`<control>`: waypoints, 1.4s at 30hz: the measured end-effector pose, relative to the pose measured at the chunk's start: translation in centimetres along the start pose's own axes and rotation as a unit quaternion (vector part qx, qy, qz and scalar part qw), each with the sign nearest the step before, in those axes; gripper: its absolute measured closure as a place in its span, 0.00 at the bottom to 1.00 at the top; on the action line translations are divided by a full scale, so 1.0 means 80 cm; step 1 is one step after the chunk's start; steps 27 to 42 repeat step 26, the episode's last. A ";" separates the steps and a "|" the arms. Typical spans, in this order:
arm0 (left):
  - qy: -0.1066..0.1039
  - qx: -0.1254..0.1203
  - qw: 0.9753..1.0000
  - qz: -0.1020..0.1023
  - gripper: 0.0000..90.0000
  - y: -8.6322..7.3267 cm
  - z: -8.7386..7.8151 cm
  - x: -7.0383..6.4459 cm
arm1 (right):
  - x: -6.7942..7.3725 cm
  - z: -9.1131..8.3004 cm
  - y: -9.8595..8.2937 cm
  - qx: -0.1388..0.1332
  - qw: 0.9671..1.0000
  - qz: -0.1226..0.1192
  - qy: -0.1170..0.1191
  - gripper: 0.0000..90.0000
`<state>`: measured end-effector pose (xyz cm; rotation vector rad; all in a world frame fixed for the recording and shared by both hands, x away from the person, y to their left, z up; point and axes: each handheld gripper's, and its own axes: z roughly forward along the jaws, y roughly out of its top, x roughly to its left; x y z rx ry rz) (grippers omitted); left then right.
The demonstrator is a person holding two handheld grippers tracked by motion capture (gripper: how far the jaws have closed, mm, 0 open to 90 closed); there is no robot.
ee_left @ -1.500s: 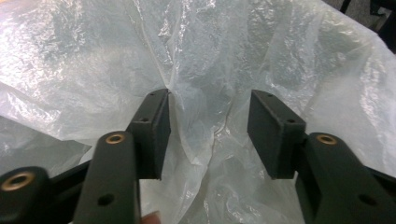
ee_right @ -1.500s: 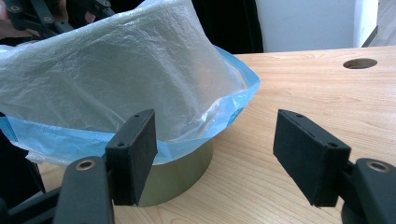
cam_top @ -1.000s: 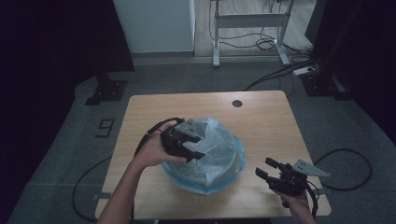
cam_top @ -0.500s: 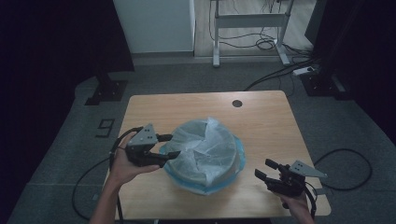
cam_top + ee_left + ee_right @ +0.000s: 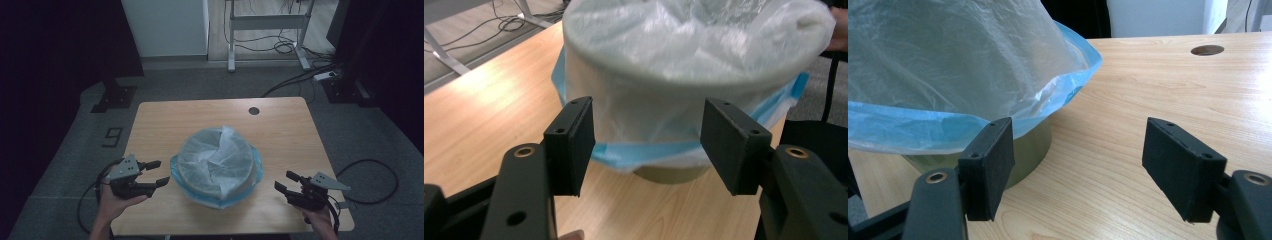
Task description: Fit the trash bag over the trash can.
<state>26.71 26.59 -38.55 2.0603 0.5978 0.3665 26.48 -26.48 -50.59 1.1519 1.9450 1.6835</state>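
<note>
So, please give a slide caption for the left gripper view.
Open left tool faces a bin lined with a clear bag on the wooden table.

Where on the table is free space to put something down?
The far strip between the bin and the cable hole is bare, and so is the right side beyond the bin. The near edge is crowded: the left gripper and right gripper flank the bin there.

Round bin lined with a translucent white and blue plastic bag [image 5: 216,165] sits mid-front on the light wooden table [image 5: 280,130]. Left gripper [image 5: 156,172] just left of it, jaws apart, empty. Right gripper [image 5: 286,181] at front right, apart from bin, jaws apart, empty
</note>
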 end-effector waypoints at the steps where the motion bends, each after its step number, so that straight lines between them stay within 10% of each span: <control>1: 0.001 -0.003 1.000 -0.005 0.43 -0.005 0.000 0.000 | 0.000 0.000 -0.001 0.002 1.000 -0.002 -0.001 0.31; 16: 0.005 -0.023 0.997 -0.070 0.42 -0.076 0.004 0.007 | -0.007 -0.003 -0.005 0.010 1.000 -0.008 -0.022 0.31; 42: 0.004 -0.018 0.997 -0.077 0.42 -0.081 0.010 0.012 | -0.008 -0.002 -0.006 0.009 1.000 -0.009 -0.024 0.31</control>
